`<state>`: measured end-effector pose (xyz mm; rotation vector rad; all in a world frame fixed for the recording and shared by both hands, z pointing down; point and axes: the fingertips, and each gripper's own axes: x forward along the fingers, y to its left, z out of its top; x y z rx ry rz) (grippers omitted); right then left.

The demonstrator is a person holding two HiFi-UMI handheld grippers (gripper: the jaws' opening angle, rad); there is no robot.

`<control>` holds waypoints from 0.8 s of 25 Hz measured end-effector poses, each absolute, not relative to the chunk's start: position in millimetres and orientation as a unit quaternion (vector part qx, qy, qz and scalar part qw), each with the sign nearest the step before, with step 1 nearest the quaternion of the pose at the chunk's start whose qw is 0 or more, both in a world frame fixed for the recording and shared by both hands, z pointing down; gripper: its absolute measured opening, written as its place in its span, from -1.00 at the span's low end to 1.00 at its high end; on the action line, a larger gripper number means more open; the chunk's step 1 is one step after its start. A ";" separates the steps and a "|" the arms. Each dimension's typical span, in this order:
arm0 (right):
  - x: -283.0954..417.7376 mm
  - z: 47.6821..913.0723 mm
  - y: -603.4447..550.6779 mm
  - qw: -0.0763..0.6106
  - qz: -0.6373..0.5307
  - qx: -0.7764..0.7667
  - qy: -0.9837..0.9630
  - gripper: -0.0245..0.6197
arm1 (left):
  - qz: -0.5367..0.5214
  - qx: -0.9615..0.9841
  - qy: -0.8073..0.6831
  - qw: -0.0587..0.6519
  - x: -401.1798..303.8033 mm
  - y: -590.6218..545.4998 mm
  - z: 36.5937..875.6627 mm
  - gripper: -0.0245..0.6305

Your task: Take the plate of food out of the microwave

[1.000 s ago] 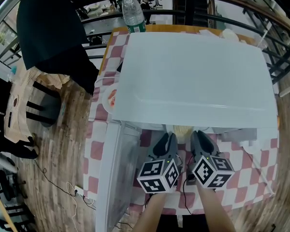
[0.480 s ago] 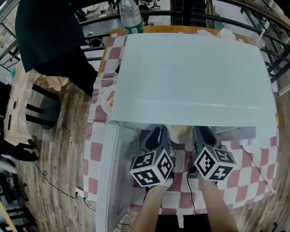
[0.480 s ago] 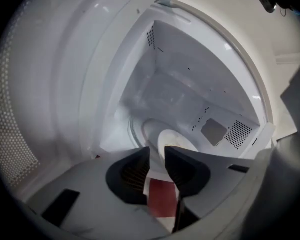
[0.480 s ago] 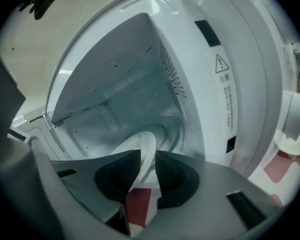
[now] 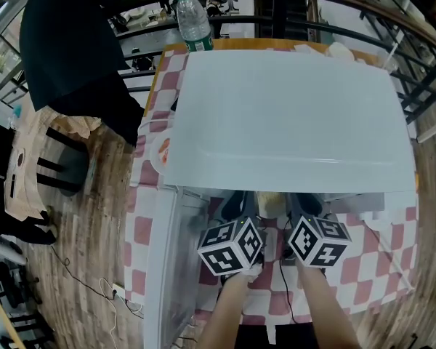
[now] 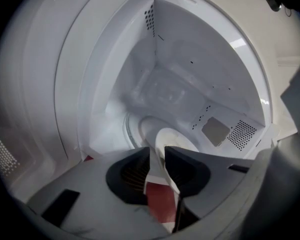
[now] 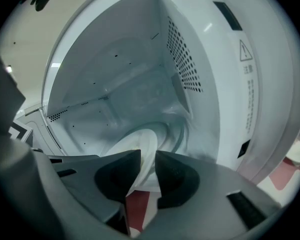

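Red-and-white checked tablecloth (image 5: 392, 267) covers the table, seen from steeply above. Nearest the viewer, two forearms reach forward, and each hand holds a gripper topped by a marker cube (image 5: 231, 247). At the near left, the white door (image 5: 163, 267) stands swung open toward the viewer.

Just beyond the cubes, the left gripper (image 5: 237, 203) and the right gripper (image 5: 304, 203) point slightly downward, side by side, into the mouth of the microwave (image 5: 291, 115). Both sets of jaws have just been opening. Each pair stands apart with a narrow gap.

The plate (image 5: 270, 202) is pale and sits on the oven floor between the two grippers. In each gripper view its near rim lies at the tips of the jaws, entering the gap, and the pads do not seem to press on it. The food is hard to make out beyond a yellowish patch.

Farther in, the white cavity (image 6: 180, 84) shows perforated side walls. At the far edge of the table, behind the oven, stands a water bottle (image 5: 192, 20).

The step in hand appears to be lining both grippers up on the rim, so the plate is still inside. The next move likely calls for closing both pairs on opposite sides of the rim together. After that comes a slight lift and a level pull toward the near edge, so the food does not slide.
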<state>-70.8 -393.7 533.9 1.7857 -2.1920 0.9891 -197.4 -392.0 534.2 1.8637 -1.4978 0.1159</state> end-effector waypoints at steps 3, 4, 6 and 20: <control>-71.9 536.5 -394.4 0.076 0.335 0.593 -0.728 -0.57 | 0.046 0.727 -0.580 0.365 -194.7 -392.3 535.5 -0.62; -72.0 536.8 -394.7 0.076 0.337 0.593 -0.727 -0.57 | 0.045 0.727 -0.580 0.365 -194.3 -392.2 535.7 -0.62; -71.6 536.9 -395.4 0.074 0.339 0.595 -0.725 -0.58 | 0.041 0.727 -0.579 0.368 -194.1 -392.6 535.8 -0.62; -71.6 534.1 -392.2 0.058 0.354 0.587 -0.726 -0.70 | 0.035 0.734 -0.567 0.372 -187.8 -391.3 534.1 -0.71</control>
